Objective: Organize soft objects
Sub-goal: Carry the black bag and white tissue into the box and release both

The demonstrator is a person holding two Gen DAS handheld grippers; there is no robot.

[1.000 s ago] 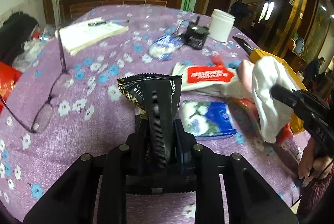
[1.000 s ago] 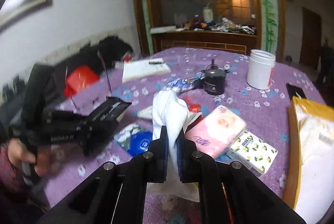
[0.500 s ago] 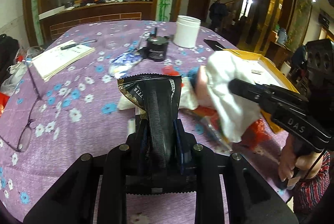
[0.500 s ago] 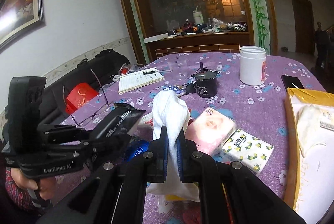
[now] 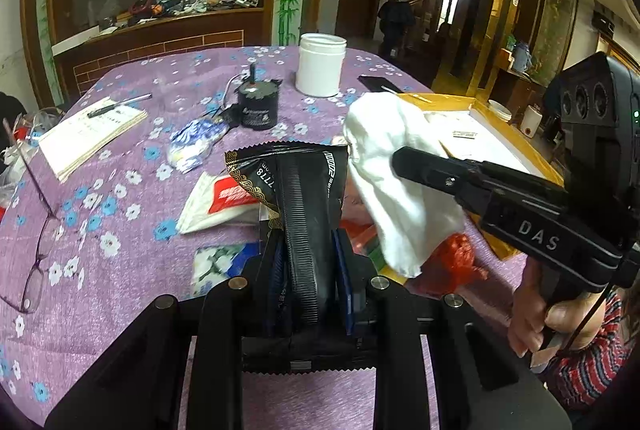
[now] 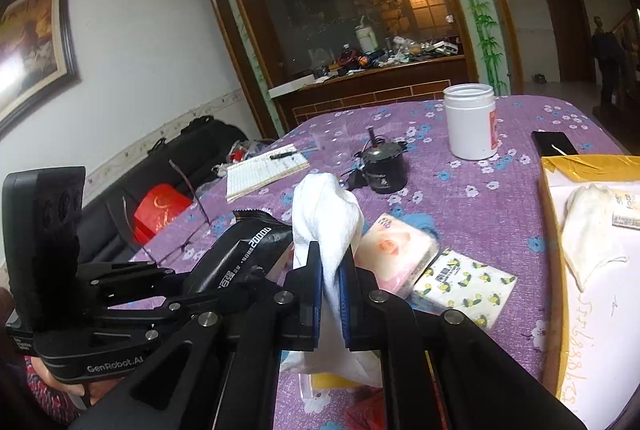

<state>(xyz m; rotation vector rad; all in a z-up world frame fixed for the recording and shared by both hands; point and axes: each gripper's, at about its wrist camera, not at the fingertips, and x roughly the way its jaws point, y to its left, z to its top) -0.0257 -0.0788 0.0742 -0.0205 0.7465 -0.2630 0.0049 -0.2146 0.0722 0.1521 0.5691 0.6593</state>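
Observation:
My left gripper (image 5: pixel 306 250) is shut on a black foil packet (image 5: pixel 298 185) with white print, held above the purple flowered table (image 5: pixel 120 197). My right gripper (image 6: pixel 331 260) is shut on a white cloth (image 6: pixel 324 213) that stands up between its fingers. In the left wrist view the cloth (image 5: pixel 396 185) and the right gripper (image 5: pixel 404 161) hang just right of the packet. In the right wrist view the black packet (image 6: pixel 240 250) and the left gripper (image 6: pixel 276 250) sit just left of the cloth. A yellow-edged box (image 6: pixel 550 230) at the right holds another white cloth (image 6: pixel 588 226).
Tissue packs lie below: pink (image 6: pixel 396 250), lemon-print (image 6: pixel 464 282), red-and-white (image 5: pixel 218 201), blue (image 5: pixel 216 262). A white jar (image 5: pixel 322 63), black motor (image 5: pixel 258 107), notebook (image 5: pixel 88 133), phone (image 6: pixel 554 143) and glasses (image 5: pixel 40 250) rest on the table. A red bag (image 5: pixel 452 262) lies near the box.
Both grippers have swung to the right together, holding their loads. The yellow-edged box has come closer and the white cloth now sits beside the black packet.

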